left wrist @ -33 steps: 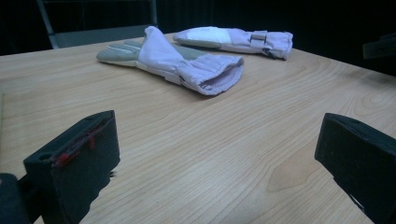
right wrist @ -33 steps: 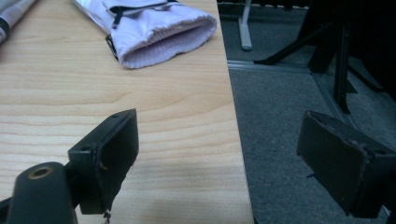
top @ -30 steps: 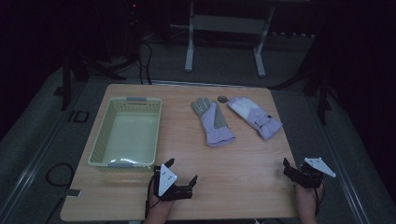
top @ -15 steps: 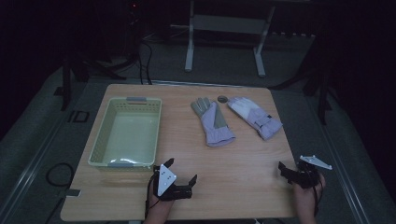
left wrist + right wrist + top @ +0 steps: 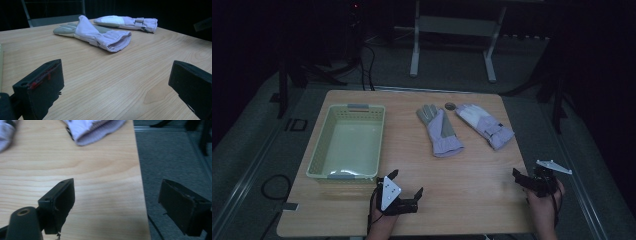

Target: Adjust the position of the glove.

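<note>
Left tool (image 5: 406, 188) wide and empty, right tool (image 5: 532, 178) likewise, gloves (image 5: 442, 131) well beyond both

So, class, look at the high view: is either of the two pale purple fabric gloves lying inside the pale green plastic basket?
No, both pale purple fabric gloves lie on the wooden table, right of the pale green plastic basket.

right tool (image 5: 532, 179) drifted left (slightly), over table edge (image 5: 521, 200)
</note>
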{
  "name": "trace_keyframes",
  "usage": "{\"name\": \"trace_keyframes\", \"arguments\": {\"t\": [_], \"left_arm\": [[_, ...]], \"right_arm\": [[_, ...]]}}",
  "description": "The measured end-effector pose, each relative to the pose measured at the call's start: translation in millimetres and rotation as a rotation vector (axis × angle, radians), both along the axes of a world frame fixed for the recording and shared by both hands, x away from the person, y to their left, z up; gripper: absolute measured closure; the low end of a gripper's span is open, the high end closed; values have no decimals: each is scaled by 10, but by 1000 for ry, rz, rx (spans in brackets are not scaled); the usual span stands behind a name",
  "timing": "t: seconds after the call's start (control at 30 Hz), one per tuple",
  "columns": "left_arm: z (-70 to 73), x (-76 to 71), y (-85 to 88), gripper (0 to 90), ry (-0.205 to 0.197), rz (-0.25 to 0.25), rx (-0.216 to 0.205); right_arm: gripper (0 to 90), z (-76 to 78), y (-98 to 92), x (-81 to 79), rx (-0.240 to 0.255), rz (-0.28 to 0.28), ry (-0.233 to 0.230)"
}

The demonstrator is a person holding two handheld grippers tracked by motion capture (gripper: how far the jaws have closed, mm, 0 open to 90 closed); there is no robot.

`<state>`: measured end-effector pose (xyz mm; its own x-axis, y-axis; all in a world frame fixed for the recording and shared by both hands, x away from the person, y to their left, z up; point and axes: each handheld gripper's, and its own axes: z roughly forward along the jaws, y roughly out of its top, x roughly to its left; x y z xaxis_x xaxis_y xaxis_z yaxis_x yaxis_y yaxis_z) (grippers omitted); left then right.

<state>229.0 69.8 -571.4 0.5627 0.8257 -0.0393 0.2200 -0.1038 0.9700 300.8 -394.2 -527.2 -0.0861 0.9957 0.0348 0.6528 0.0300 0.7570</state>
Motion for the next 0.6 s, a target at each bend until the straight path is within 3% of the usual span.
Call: {"name": "trace_keyframes", "arguments": {"t": [0.03, 0.1, 0.17, 0.33, 0.43, 0.47, 0.57, 0.6], "left_arm": [[-1, 0, 2, 1, 0, 0, -2], [-1, 3, 4, 1, 1, -1, -3], [-1, 2, 4, 1, 1, 1, -4], [-1, 0, 3, 1, 0, 1, -2], [-1, 0, 1, 1, -1, -1, -3], [-1, 0, 1, 1, -1, -1, -3], [0, -1, 1, 1, -1, -2, -2], [0, 0, 2, 1, 0, -2, -2]], "right_arm": [[156, 50, -31, 24, 38, 11, 15], [180, 94, -54, 36, 56, 3, 17], [166, 146, -45, 45, 32, 12, 7], [126, 292, -18, 93, 44, 17, -6], [113, 509, 50, 143, 58, 44, -40], [113, 509, 50, 143, 58, 44, -40], [119, 747, 130, 203, 35, 67, -95], [119, 747, 130, 203, 35, 67, -95]]}}
